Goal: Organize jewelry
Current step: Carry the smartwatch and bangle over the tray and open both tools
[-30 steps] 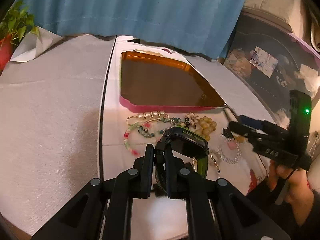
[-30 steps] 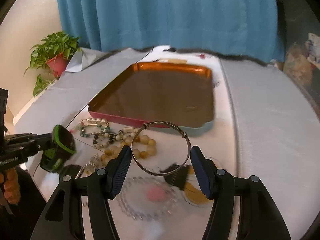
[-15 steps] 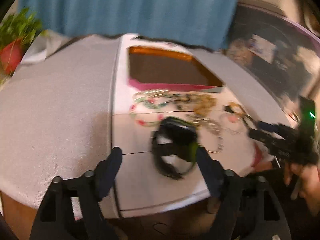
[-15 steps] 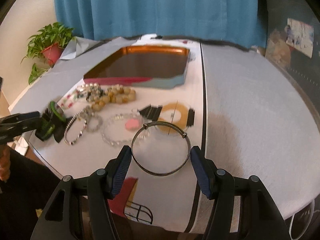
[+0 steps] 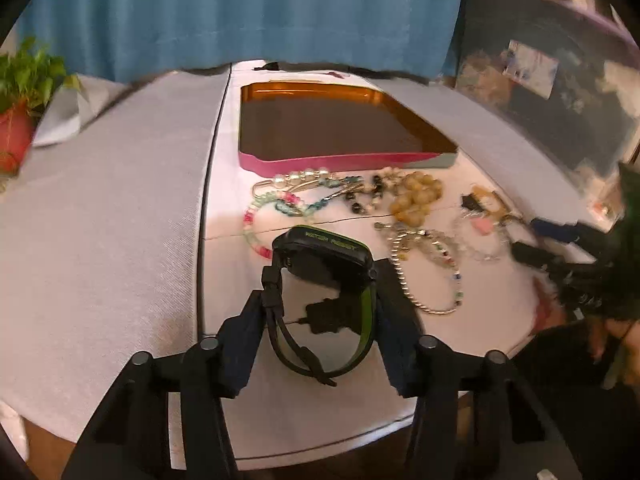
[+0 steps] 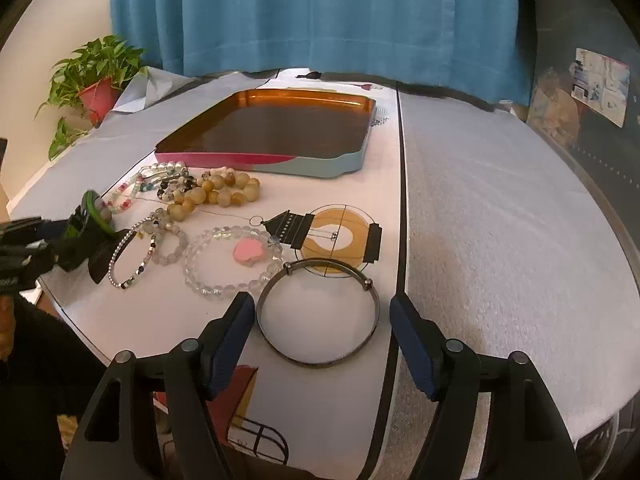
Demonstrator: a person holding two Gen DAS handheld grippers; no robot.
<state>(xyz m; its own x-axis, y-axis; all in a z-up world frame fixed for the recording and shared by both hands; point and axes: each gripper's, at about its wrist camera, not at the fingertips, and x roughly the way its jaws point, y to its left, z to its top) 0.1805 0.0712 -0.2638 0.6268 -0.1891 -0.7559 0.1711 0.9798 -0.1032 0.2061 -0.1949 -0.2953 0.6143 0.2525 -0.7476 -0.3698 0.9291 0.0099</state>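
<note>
A black and green watch lies between the fingers of my left gripper; the fingers sit at its strap sides, and I cannot tell if they press it. A silver bangle lies on the table between the spread fingers of my right gripper, with gaps on both sides. Several bead bracelets lie in front of an orange-lined tray. A clear bead bracelet with a pink charm lies left of the bangle.
A potted plant stands at the far left off the table. A blue curtain hangs behind. The table's front edge is near both grippers. Grey cloth covers the table's sides.
The left gripper opened from a tight grip on the watch, drew back, then narrowed around it again low over the table. The bangle went from held up by the right gripper to lying on the table.
</note>
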